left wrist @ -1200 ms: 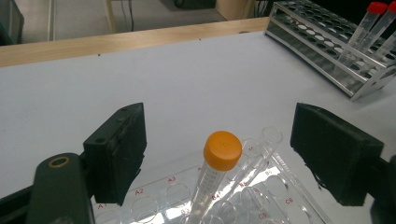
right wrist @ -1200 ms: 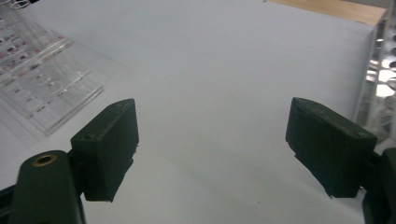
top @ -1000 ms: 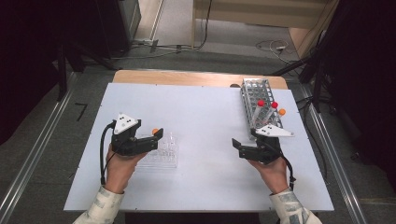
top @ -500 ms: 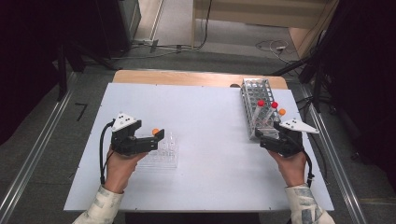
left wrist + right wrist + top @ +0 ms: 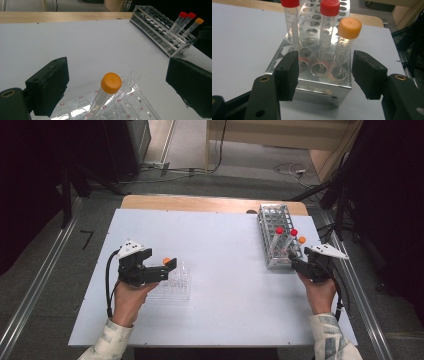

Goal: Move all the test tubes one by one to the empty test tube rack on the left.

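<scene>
**Both grippers apart, tubes in two racks**

White desk fills the middle of the high view, with dark floor and cables around it and a wooden edge along the top.

At lower left of the high view I hold the left gripper over a clear plastic rack. Its jaws stand wide apart. From the left gripper view an orange-capped tube leans in that clear rack, between the two jaws but touching neither; the rack's wells carry small printed labels.

At right of the high view my right gripper sits at the near end of a metal rack, pointing into it. Its jaws have just been closing, yet they remain apart. In the right gripper view the metal rack stands just beyond the jaws, with a second orange-capped tube upright in the front right hole, in the gap ahead of the pads and not pressed by them. Two red-capped tubes stand just behind it, at upper centre and upper left.
</scene>
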`<state>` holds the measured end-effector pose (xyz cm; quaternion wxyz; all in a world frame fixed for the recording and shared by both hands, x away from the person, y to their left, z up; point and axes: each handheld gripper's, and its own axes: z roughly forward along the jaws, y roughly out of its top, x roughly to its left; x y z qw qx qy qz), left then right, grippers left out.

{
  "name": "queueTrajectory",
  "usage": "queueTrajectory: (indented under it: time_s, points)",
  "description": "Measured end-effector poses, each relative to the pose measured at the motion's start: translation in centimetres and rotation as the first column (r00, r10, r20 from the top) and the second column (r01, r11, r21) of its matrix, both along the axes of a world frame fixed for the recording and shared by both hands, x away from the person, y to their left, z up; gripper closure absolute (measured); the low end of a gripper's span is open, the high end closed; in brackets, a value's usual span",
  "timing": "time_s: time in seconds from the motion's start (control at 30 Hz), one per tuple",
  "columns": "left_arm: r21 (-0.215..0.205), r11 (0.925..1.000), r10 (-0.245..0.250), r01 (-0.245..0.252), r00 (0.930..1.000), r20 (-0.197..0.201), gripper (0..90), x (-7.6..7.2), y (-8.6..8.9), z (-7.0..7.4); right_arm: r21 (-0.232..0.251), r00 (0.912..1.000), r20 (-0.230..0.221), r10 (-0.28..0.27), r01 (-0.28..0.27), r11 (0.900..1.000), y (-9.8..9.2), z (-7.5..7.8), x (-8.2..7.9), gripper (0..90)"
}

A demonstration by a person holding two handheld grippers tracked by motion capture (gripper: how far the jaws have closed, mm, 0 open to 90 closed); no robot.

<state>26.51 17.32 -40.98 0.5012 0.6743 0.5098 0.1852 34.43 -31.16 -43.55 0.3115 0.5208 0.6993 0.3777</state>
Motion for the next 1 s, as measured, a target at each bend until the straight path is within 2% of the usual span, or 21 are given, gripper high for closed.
queueTrajectory:
  time_s: [0.1, 0.4, 0.73, 1.0]
  points:
    - [0.003, 1.0, -0.001, 0.001, 1.0, 0.005, 5.5, 0.0, 0.0, 0.1, 0.01, 0.9999, 0.005, -0.014, 0.014, 1.0, -0.1, -0.1, 0.4, 45.2]
    - [0.033, 0.9994, -0.004, 0.004, 0.9999, 0.01, 6.7, 0.0, -0.3, 0.1, 0.045, 0.9989, -0.025, -0.039, 0.04, 0.998, -1.0, -0.6, 2.0, 58.7]
    - [0.042, 0.9991, -0.005, 0.004, 0.9998, 0.019, 7.7, -0.1, -0.5, 0.1, 0.031, 0.9984, -0.045, -0.034, 0.036, 0.999, -1.1, -0.5, 3.3, 69.8]
    - [0.06, 0.9981, 0.011, -0.012, 0.9996, 0.028, 7.6, -0.2, -0.6, 0.2, 0.027, 0.9987, -0.046, -0.023, 0.024, 0.999, -1.0, -0.1, 3.3, 71.5]
